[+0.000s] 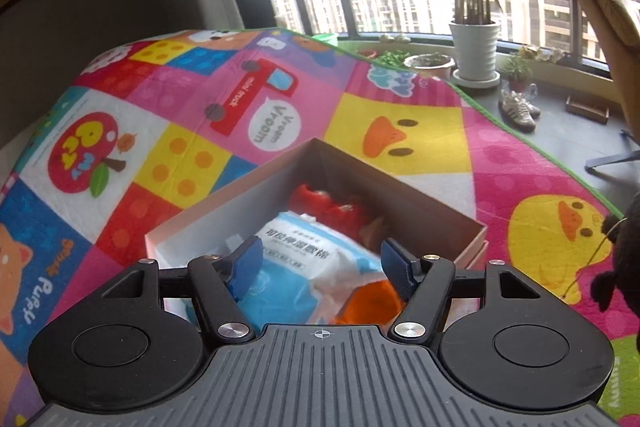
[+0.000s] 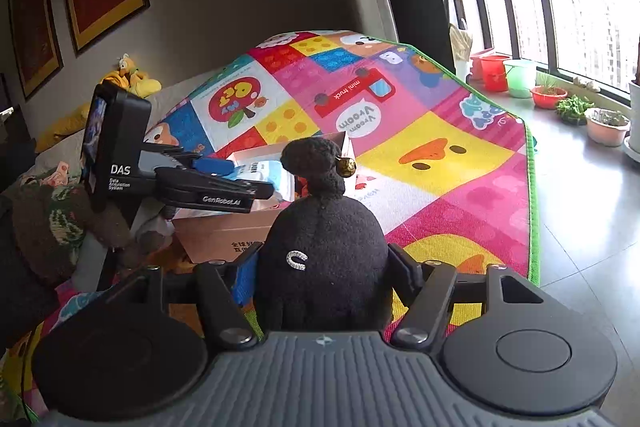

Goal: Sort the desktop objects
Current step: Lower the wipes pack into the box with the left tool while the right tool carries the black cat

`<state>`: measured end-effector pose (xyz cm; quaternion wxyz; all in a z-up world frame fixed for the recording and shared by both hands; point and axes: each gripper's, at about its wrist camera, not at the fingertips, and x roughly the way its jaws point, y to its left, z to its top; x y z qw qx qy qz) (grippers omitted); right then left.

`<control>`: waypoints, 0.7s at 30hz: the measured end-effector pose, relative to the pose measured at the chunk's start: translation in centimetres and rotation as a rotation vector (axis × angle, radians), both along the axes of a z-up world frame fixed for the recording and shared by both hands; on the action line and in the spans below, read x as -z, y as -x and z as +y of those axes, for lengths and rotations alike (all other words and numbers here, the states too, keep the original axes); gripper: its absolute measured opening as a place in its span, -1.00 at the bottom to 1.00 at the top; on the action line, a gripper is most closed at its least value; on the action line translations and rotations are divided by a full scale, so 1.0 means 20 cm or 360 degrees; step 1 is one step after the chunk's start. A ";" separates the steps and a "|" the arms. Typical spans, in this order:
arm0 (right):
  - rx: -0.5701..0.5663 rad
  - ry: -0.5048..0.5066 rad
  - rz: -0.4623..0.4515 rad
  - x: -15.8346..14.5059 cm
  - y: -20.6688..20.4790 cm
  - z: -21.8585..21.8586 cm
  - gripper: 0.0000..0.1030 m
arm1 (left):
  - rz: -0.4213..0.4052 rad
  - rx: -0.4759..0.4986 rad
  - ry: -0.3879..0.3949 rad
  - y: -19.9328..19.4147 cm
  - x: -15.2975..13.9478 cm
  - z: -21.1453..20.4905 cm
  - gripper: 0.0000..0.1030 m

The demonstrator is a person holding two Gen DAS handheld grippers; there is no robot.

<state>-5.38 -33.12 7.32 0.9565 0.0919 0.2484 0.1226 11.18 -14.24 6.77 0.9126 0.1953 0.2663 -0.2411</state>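
Observation:
An open cardboard box [image 1: 256, 197] sits on a colourful play mat [image 1: 404, 131]. It holds a white and blue packet [image 1: 308, 259], a red item [image 1: 332, 209] and an orange item [image 1: 372, 301]. My left gripper [image 1: 322, 263] is open and empty, just above the box's near side. My right gripper [image 2: 322, 267] is shut on a black plush toy [image 2: 324, 259] with a gold bell [image 2: 346, 167], held up to the right of the box [image 2: 224, 231]. The left gripper [image 2: 224, 183] shows over the box in the right wrist view. The plush's edge [image 1: 620, 267] shows at the left wrist view's right.
The mat's green edge [image 2: 534, 187] meets grey floor at the right. Potted plants [image 1: 476, 43], buckets [image 2: 496, 73] and shoes [image 1: 518, 109] line the window. Yellow plush toys [image 2: 128, 79] and bedding lie by the wall at the left.

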 end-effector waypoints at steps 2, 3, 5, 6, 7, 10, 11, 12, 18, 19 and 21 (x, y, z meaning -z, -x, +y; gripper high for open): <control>0.0018 -0.0001 0.0002 0.01 0.01 -0.02 0.26 | 0.0028 0.0079 0.0018 0.03 -0.01 -0.02 0.36; 0.0029 -0.0007 0.0009 0.01 0.01 -0.03 0.26 | 0.0011 0.0080 -0.0007 0.04 -0.01 -0.03 0.36; 0.0049 -0.0022 0.0029 0.03 0.01 -0.05 0.26 | -0.0052 0.0022 -0.0118 0.03 0.02 -0.02 0.39; 0.0054 -0.0029 0.0039 0.04 0.01 -0.06 0.27 | -0.0058 -0.0017 -0.0160 0.01 0.04 -0.01 0.39; 0.0054 -0.0037 0.0044 0.05 0.01 -0.06 0.27 | -0.0040 -0.0075 -0.0195 -0.03 0.06 0.01 0.39; 0.0040 -0.0058 0.0043 0.06 0.01 -0.06 0.26 | -0.0028 -0.0189 -0.0206 -0.12 0.08 0.08 0.50; 0.0036 -0.0063 0.0044 0.06 0.01 -0.06 0.26 | -0.0033 -0.0221 -0.0205 -0.14 0.07 0.10 0.49; 0.0035 -0.0065 0.0045 0.06 0.00 -0.06 0.26 | -0.0030 -0.0252 -0.0196 -0.16 0.07 0.11 0.50; 0.0042 -0.0006 0.0029 0.02 -0.01 -0.04 0.26 | 0.0040 -0.0113 -0.0108 -0.08 0.08 0.10 0.56; 0.0045 0.0011 0.0024 0.00 -0.02 -0.03 0.26 | 0.0058 -0.0098 -0.0093 -0.06 0.08 0.10 0.59; 0.0043 0.0045 0.0007 -0.05 -0.05 0.00 0.26 | 0.0055 -0.0139 -0.0051 -0.05 0.07 0.12 0.60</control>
